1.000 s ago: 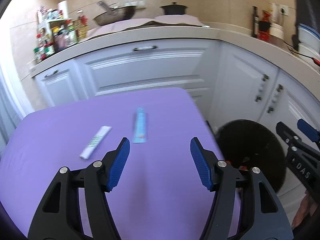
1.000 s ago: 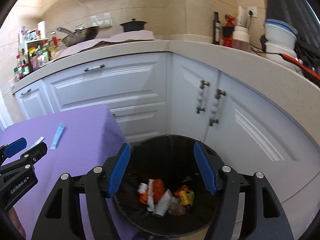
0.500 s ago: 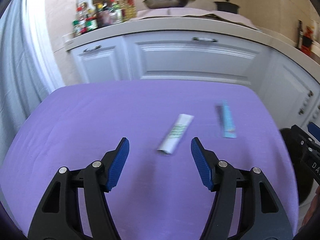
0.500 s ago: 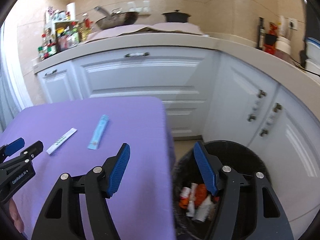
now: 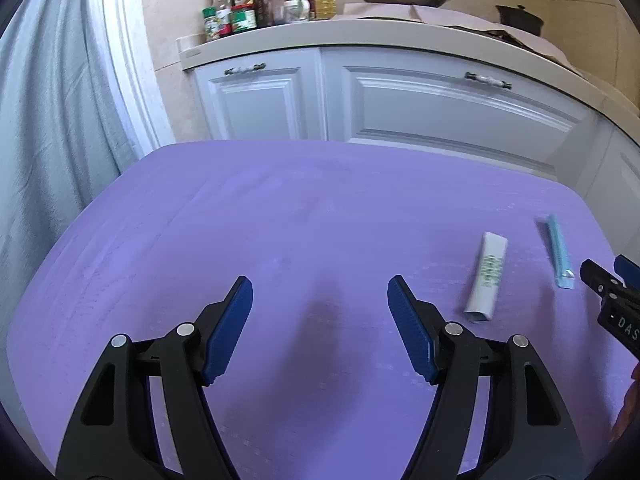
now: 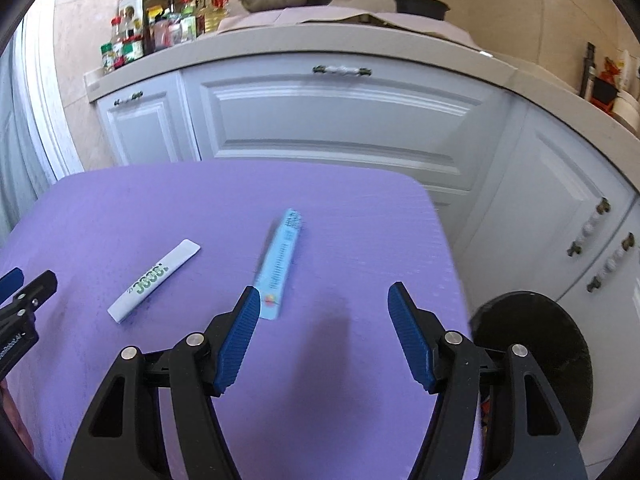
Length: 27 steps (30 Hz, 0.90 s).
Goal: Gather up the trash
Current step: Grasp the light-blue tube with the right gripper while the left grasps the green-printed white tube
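On the purple table [image 6: 120, 208] two pieces of trash lie flat and apart: a white wrapper with green print [image 6: 154, 280] and a light blue strip packet [image 6: 280, 264]. I have both tools above the cloth with nothing in them; my right gripper [image 6: 320, 312] stands spread, its left pad just beside the near end of the blue packet, and my left gripper [image 5: 320, 304], whose jaws have just been opening wider, is spread over bare cloth with the white wrapper [image 5: 488, 276] off to its right. The black bin [image 6: 532, 356] waits beside the table's right edge. I judge the step in hand to be the approach. To do it well, I should shift each tool so its jaws straddle a packet across the narrow width, come down until the pads graze the cloth, then close gently, since such flat things slip easily.
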Each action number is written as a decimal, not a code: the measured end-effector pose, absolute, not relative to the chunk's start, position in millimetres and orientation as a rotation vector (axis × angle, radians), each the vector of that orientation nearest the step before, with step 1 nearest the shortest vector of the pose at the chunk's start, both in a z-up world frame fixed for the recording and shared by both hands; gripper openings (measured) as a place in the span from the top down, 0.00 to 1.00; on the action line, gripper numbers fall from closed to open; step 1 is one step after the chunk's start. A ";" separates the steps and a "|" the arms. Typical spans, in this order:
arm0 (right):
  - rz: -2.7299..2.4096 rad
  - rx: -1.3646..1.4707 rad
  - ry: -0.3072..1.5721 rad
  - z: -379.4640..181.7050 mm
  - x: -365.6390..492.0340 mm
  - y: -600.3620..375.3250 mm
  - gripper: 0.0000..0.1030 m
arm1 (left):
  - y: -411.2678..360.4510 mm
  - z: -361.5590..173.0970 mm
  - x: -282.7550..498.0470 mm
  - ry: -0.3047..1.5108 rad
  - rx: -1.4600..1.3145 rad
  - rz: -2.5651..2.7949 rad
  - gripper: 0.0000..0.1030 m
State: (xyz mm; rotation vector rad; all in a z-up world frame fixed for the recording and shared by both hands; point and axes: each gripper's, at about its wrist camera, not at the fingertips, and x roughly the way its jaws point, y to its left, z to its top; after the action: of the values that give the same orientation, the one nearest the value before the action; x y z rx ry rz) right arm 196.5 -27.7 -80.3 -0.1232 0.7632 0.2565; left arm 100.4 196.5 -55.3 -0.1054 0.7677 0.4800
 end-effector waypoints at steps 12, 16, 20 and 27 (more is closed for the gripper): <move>0.265 -0.137 0.864 -95.5 227.8 -2.5 0.38 | 204.4 -66.5 99.5 0.792 -0.129 0.466 0.32; 0.273 -0.122 0.886 -98.7 228.9 -4.4 0.54 | 199.2 -67.7 102.8 0.795 -0.131 0.451 0.32; 0.290 -0.117 0.886 -98.0 226.5 -7.4 0.76 | 191.0 -67.5 106.1 0.795 -0.122 0.439 0.32; 0.292 -0.106 0.881 -98.0 219.0 -17.7 0.80 | 168.5 -67.0 114.3 0.798 -0.104 0.395 0.32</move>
State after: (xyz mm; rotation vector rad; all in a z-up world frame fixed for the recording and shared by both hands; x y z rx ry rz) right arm 219.0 -17.7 -98.0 -0.1065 0.8805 0.2918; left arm 114.3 168.5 -67.0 -0.1037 0.7981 0.3951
